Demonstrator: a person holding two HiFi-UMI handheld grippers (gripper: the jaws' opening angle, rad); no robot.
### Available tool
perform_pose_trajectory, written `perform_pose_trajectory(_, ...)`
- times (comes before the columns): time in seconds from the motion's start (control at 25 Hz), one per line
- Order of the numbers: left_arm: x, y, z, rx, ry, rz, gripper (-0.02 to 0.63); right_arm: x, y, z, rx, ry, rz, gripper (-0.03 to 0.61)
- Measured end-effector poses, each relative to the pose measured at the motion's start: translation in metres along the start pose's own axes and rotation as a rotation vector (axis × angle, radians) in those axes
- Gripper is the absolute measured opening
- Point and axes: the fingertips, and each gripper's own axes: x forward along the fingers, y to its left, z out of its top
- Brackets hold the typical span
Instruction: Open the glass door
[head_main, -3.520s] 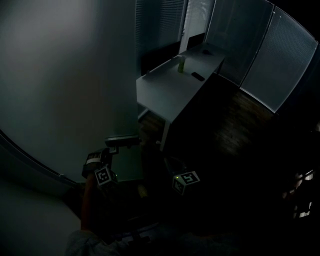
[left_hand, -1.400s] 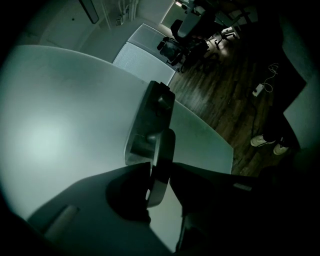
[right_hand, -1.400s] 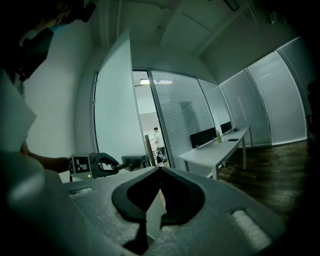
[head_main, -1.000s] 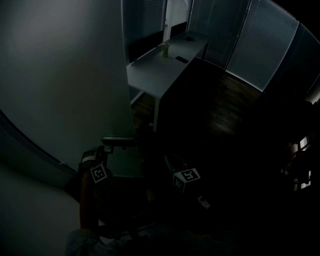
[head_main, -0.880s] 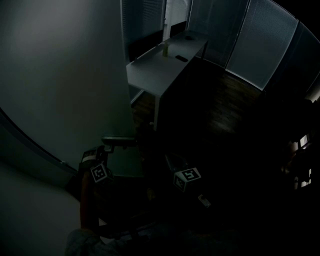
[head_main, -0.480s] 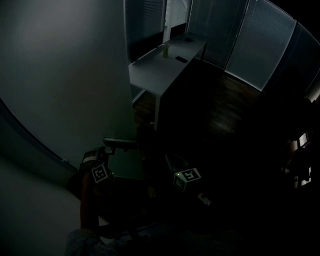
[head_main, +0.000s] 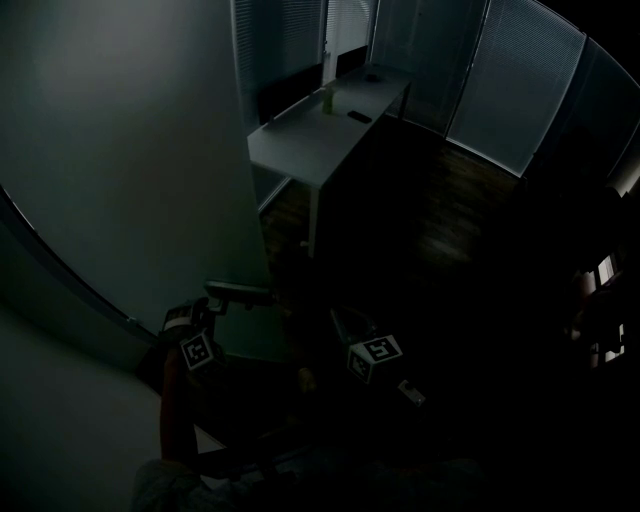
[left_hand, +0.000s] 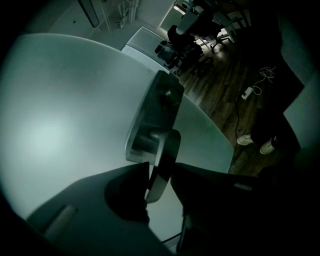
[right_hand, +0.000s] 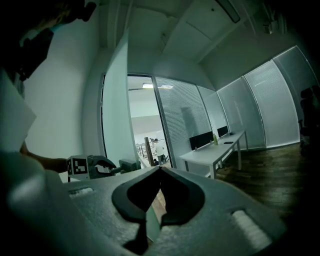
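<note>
Head view: the room is dim. The frosted glass door (head_main: 150, 180) fills the left side, its free edge running down toward the middle of the picture. The left hand-held gripper (head_main: 215, 303) reaches up to the door handle (head_main: 240, 293) on that edge, its marker cube just below. The right hand-held gripper (head_main: 350, 330) hangs apart to the right over the dark wooden floor (head_main: 470, 210), touching nothing that can be made out. Beyond the door stands a long white desk (head_main: 300, 150) with a small bottle (head_main: 326, 98) on it.

Left gripper view: the metal lever of the door handle runs down between the two jaws. They are partly closed and clamp it from both sides, just below the plate that fixes it to the glass. The frosted pane lies behind, and the floor shows past its edge.

Right gripper view: the jaws are brought together, tips meeting, with nothing between them. This hand-held gripper points roughly level across the room. Past it, on the left, the other hand-held gripper sits on the handle at the edge of the door, which stands ajar, with a lit doorway beyond. The desk stands to the right in front of blinds (right_hand: 280, 105).
</note>
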Motion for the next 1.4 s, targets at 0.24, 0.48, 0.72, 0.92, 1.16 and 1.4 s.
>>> perform_pose_trajectory(0.24, -0.006, 0.000, -0.003, 0.003, 0.012, -0.005, 0.137, 0.005, 0.004, 0.003, 0.006, 0.000, 0.010, 0.002)
perform_pose_trajectory(0.48, -0.017, -0.003, -0.007, 0.002, 0.017, -0.010, 0.140, 0.007, 0.009, -0.001, 0.014, 0.007, 0.021, 0.002)
perform_pose_trajectory(0.72, -0.039, -0.014, -0.017, 0.003, 0.016, -0.011, 0.141, 0.002, 0.021, -0.003, 0.011, 0.000, 0.029, 0.002)
perform_pose_trajectory(0.92, -0.050, -0.020, -0.020, 0.004, 0.008, -0.013, 0.143, 0.001, 0.026, -0.009, 0.016, 0.020, 0.037, 0.002)
perform_pose_trajectory(1.16, -0.064, -0.026, -0.023, -0.008, 0.029, -0.008, 0.147, 0.002, 0.028, -0.012, 0.019, 0.033, 0.063, 0.002)
perform_pose_trajectory(1.4, -0.070, -0.028, -0.026, -0.023, 0.059, -0.001, 0.149, 0.017, 0.035, -0.009, 0.004, 0.057, 0.122, 0.002)
